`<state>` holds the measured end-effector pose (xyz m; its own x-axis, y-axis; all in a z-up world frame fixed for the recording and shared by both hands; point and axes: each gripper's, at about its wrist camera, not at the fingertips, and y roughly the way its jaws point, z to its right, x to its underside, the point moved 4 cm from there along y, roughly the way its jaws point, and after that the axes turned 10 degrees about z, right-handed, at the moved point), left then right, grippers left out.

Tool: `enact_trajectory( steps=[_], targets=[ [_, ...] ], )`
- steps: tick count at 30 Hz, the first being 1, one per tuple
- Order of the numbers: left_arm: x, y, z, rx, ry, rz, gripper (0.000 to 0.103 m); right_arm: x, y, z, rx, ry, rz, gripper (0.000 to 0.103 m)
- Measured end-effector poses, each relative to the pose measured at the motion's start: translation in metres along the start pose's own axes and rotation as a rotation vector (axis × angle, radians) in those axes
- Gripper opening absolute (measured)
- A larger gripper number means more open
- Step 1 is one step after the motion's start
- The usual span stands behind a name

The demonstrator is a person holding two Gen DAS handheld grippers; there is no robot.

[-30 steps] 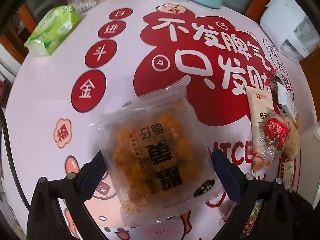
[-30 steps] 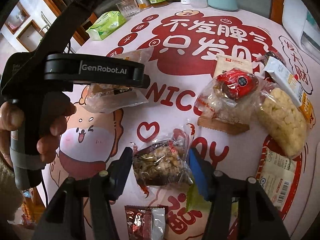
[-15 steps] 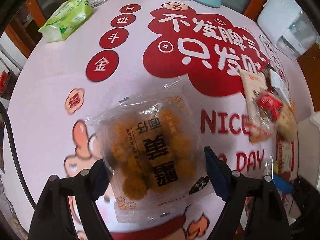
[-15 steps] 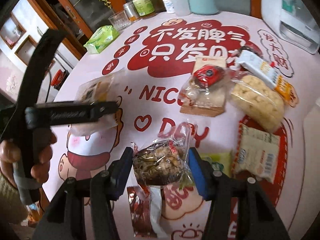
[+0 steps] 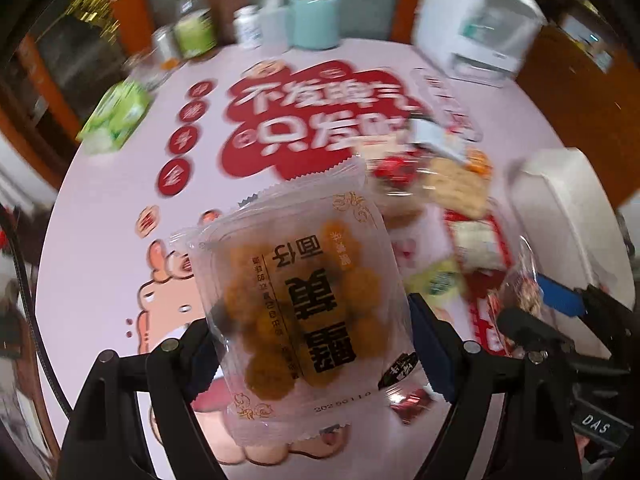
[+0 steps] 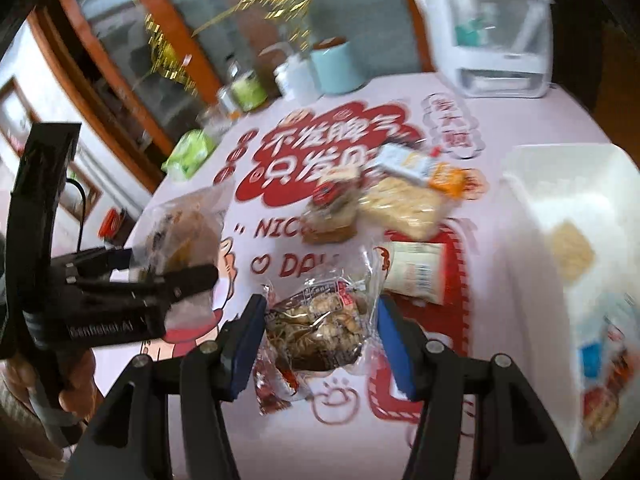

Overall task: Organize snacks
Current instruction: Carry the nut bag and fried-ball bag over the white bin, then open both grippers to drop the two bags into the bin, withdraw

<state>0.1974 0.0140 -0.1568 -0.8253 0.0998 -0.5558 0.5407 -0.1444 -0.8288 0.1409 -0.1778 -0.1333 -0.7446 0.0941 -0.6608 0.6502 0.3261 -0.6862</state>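
My left gripper point(image 5: 310, 344) is shut on a clear packet of orange-brown fried balls point(image 5: 304, 304) and holds it above the round table; it also shows at the left of the right wrist view point(image 6: 180, 240). My right gripper point(image 6: 320, 336) is shut on a clear packet of brown mixed snack point(image 6: 320, 320), also lifted off the table. A white bin point(image 6: 560, 208) stands at the right with a few packets inside. Several more packets point(image 6: 400, 204) lie in a pile on the pink tablecloth point(image 6: 500, 300) beyond my right gripper.
A dark red packet point(image 6: 276, 388) lies under my right gripper. A green tissue pack point(image 5: 116, 116) lies at the far left. Bottles, jars and a light blue canister point(image 5: 316, 20) line the back edge. A white appliance point(image 5: 476, 28) stands at the back right.
Both grippers have risen and pulled back with their packets, so more of the table and the white bin at the right have come into view. Both grips are unchanged.
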Motion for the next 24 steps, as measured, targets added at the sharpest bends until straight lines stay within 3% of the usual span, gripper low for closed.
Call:
enact_trajectory(
  steps=[4, 16, 24],
  targets=[
    [-0.003, -0.01, 0.052, 0.047, 0.092, 0.012, 0.082, 0.002, -0.039, 0.035, 0.07, 0.072, 0.072, 0.057],
    [-0.046, -0.036, 0.239, 0.183, 0.358, 0.118, 0.082, -0.023, -0.143, 0.171, 0.475, 0.255, 0.311, 0.058],
    [-0.073, -0.021, 0.349, 0.203, 0.463, 0.193, 0.082, -0.033, -0.16, 0.235, 0.59, 0.381, 0.354, 0.062]
  ],
)
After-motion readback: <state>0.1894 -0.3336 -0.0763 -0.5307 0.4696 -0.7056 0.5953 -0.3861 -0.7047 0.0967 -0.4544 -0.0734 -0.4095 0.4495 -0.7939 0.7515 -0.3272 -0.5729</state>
